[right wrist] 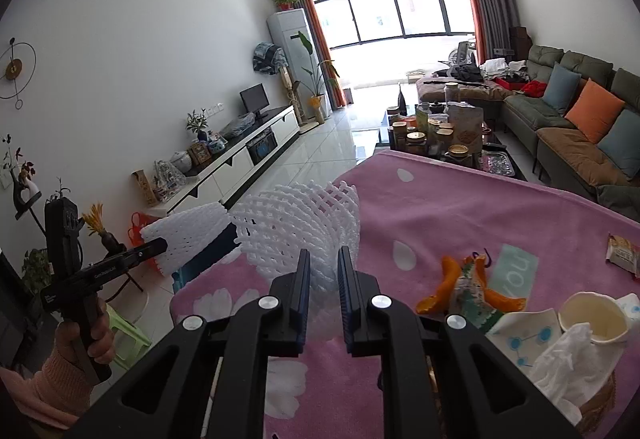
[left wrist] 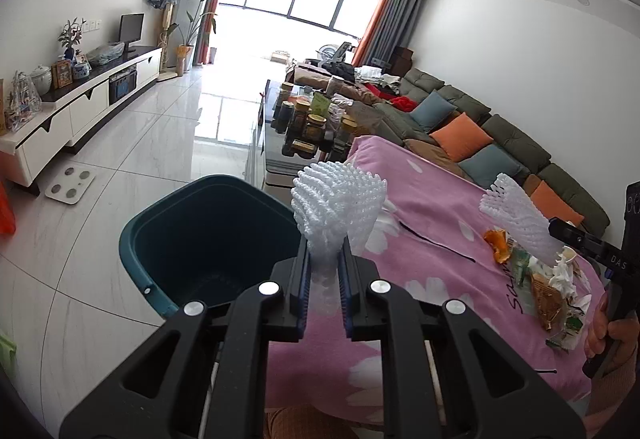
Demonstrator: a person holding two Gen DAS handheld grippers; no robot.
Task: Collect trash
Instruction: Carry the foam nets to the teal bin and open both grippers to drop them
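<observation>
Left wrist view, table: a pink flowered blanket (left wrist: 420, 223) covers the tabletop, and the litter lies toward its right side.
Bin: a dark teal bin (left wrist: 168, 239) stands on the tiled floor just beside the table's left edge; as far as its inside shows, it looks empty.
Left gripper: the left gripper (left wrist: 325, 271) is clamped on the pinched base of a white foam fruit net (left wrist: 338, 199), which fans out above the fingers, over the table edge next to the bin's rim.
Right gripper: the right gripper (right wrist: 323, 271) is closed on a second foam net (right wrist: 304, 223), lifted above the blanket, with its open mesh spreading up and to the left.
Hands: a hand (right wrist: 86, 335) in a pink sleeve grips the left tool's handle at the lower left of the right wrist view; both tools point slightly downward.
Trash pile: orange peel (right wrist: 434, 299), a torn snack wrapper (right wrist: 470, 303), crumpled tissue (right wrist: 560, 363) and a paper cup (right wrist: 592, 319) lie together on the blanket.
Paper cup contents: it looks empty.
Stray wrapper: one small snack packet (right wrist: 622, 253) lies apart, near the table's right edge.
</observation>
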